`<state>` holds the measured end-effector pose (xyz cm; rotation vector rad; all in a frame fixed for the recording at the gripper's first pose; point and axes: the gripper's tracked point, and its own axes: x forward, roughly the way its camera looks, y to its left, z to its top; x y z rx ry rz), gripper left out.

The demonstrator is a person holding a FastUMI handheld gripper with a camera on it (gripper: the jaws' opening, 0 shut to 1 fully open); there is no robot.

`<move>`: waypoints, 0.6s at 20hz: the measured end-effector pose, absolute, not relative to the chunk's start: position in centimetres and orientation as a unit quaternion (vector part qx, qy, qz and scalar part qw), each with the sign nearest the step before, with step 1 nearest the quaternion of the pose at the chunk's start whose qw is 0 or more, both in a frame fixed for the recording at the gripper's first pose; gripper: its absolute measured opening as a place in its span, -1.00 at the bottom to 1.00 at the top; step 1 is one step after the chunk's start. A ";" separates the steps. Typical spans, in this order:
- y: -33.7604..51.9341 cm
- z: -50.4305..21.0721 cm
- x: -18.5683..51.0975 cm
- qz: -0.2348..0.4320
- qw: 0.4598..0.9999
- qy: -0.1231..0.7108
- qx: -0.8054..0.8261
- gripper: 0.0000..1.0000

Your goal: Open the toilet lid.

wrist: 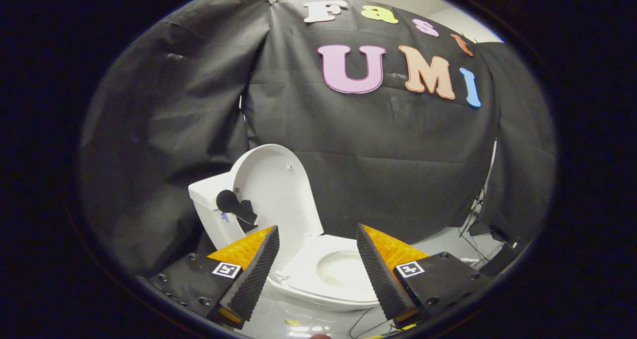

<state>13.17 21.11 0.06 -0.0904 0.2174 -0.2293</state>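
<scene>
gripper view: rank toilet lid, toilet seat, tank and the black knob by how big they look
1. toilet lid, raised upright
2. toilet seat, close to the lid in apparent size and partly hidden by the open tongs, so unsure
3. tank, mostly hidden behind the lid
4. black knob

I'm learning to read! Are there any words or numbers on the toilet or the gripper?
Tank: a small blue mark, too small to read.
Gripper, fingers open with the toilet seat beyond them: square patterned markers, no readable words.
Raised lid: no writing.
</scene>
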 end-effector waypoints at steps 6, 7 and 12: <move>16.9 1.1 9.4 -0.104 0.981 0.119 -0.110 0.97; 16.3 1.3 8.8 -0.103 0.982 0.115 -0.106 0.97; 14.8 2.9 6.3 -0.090 0.992 0.080 -0.050 0.98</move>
